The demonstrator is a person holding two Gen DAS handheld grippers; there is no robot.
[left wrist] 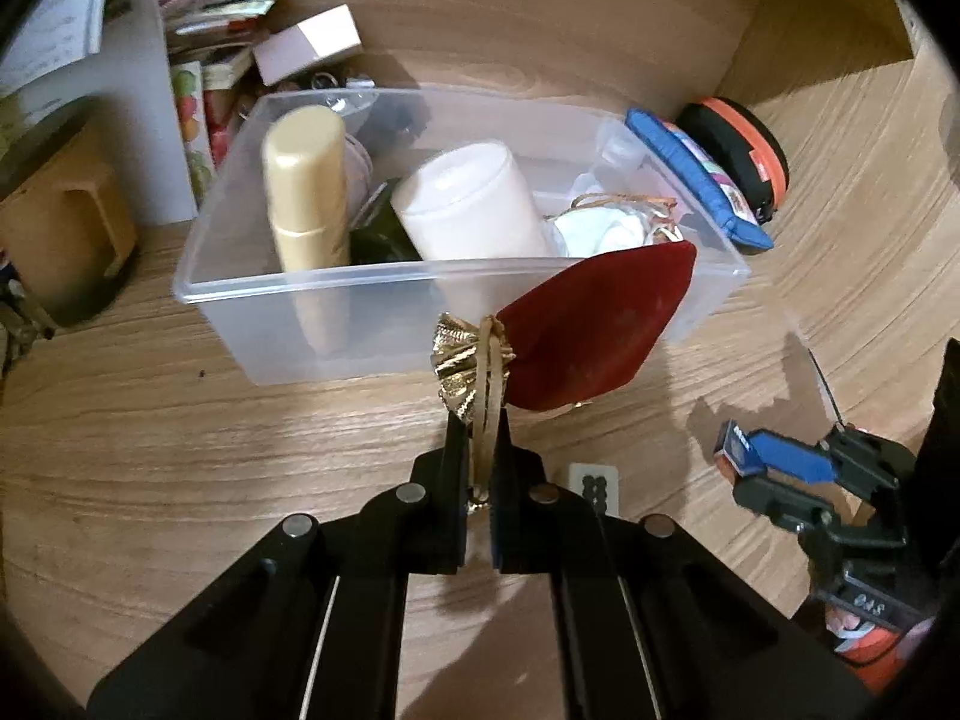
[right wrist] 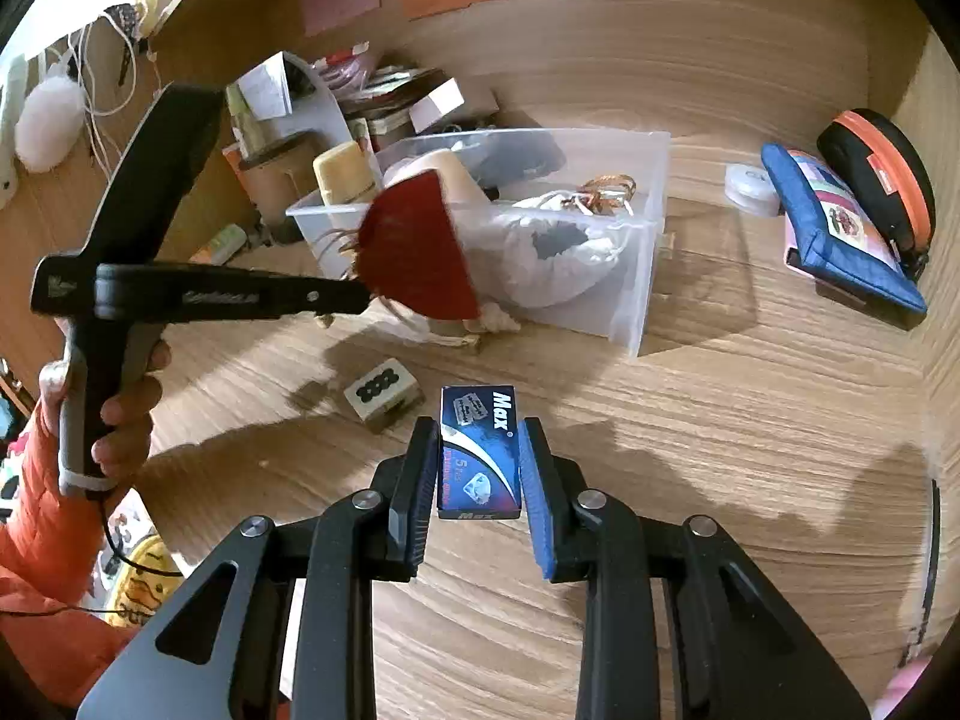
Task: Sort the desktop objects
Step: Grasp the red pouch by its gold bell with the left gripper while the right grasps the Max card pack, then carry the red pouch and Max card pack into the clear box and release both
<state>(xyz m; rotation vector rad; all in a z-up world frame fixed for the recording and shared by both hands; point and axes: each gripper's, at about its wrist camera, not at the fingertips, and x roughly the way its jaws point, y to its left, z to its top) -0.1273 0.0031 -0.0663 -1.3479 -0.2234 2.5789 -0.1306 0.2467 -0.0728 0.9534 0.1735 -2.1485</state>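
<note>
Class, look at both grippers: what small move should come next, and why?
Probably carry the left gripper forward over the clear bin and release: it holds the red pouch by its gold cord, just short of the bin's rim. The right gripper already grips the blue box.

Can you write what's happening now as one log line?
left hand-held gripper: shut on red pouch | right hand-held gripper: shut on blue box
</note>
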